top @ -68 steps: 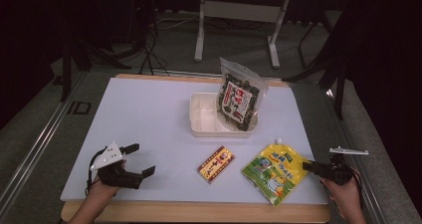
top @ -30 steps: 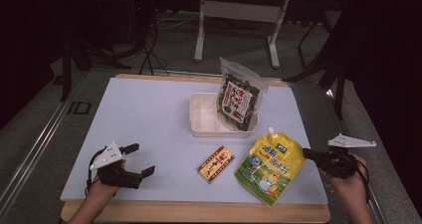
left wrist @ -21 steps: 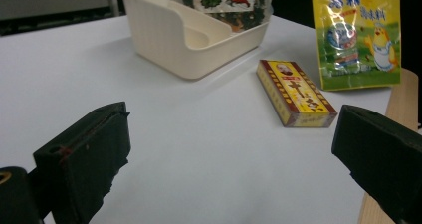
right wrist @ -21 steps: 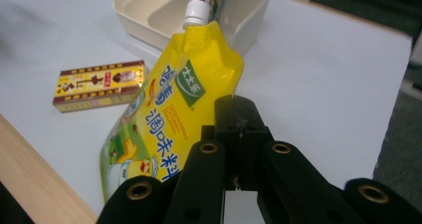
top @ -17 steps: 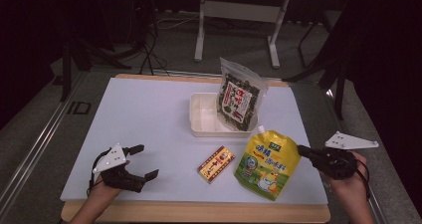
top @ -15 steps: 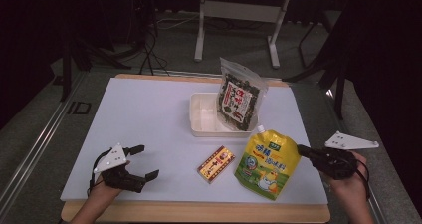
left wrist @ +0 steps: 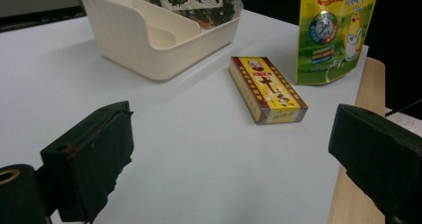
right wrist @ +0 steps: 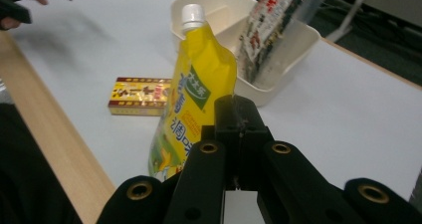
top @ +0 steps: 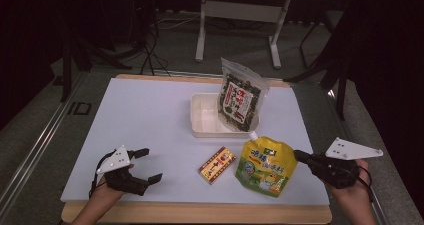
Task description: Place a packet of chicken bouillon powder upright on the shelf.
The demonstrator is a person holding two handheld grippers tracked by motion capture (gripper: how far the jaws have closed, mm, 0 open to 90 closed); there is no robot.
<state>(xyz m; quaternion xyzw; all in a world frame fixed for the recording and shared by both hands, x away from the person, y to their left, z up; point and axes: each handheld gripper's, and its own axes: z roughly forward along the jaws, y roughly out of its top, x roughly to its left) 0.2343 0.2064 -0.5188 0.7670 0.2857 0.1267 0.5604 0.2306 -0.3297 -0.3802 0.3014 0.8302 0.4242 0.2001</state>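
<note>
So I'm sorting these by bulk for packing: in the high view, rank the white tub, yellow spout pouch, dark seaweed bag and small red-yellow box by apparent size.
1. white tub
2. yellow spout pouch and dark seaweed bag: too alike to rank, and the pouch is nearer the camera
3. small red-yellow box
</note>
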